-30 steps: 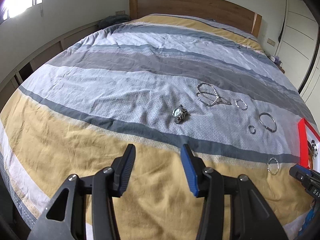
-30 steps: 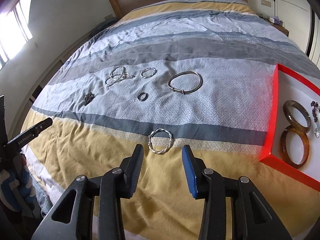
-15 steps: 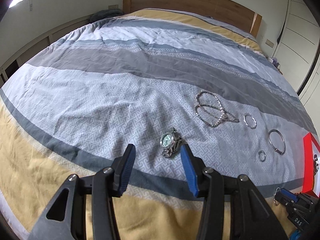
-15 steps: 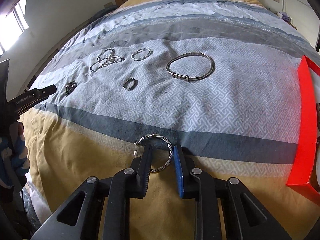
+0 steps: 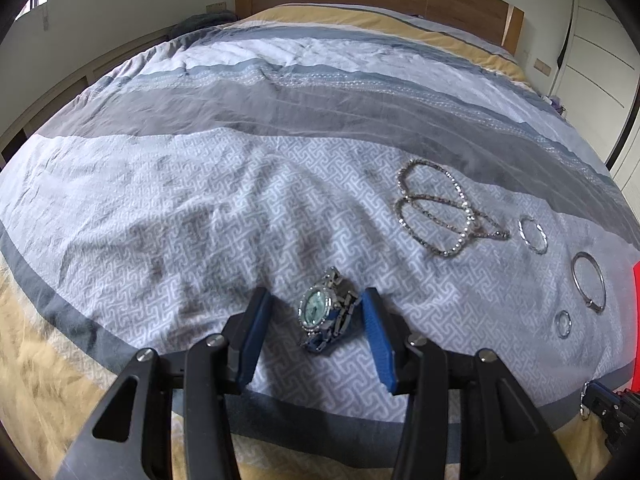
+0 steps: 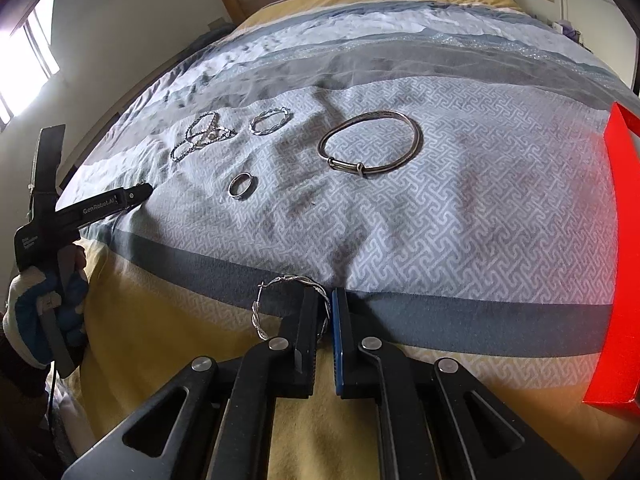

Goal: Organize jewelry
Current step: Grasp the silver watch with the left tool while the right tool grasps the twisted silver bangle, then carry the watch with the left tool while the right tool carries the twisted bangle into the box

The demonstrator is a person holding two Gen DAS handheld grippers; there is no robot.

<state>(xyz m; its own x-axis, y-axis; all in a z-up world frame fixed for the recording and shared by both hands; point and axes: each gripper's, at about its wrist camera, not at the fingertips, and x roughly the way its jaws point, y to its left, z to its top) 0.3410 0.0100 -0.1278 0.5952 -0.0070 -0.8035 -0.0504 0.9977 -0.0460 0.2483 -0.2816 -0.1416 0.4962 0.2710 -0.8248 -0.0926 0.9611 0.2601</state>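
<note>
Nearest in the right wrist view, the right claw is pinched nearly closed on the rim of a twisted silver hoop lying where the yellow band of the bedspread meets the dark grey stripe; its jaws have just been closing, with the far side of the hoop between them. The hoop rests on the cover, not yet lifted. In the left wrist view, the left claw stands half open, straddling a silver watch with a pale green face; the pads are beside the watch but do not press on it.

Further out on the patterned band lie the pieces not yet dealt with: a small plain ring, a large plain bangle, a smaller twisted hoop and a tangled sparkly chain. At the right edge is the red wall of a tray; what it holds cannot be seen from here.

Judging by this, the sorting is at an early to middle stage: six pieces remain on the bed, two of them under the claws. What is left, as I read it, is to lift the hoop and watch and, most likely, carry them to the red tray, then gather the other four
</note>
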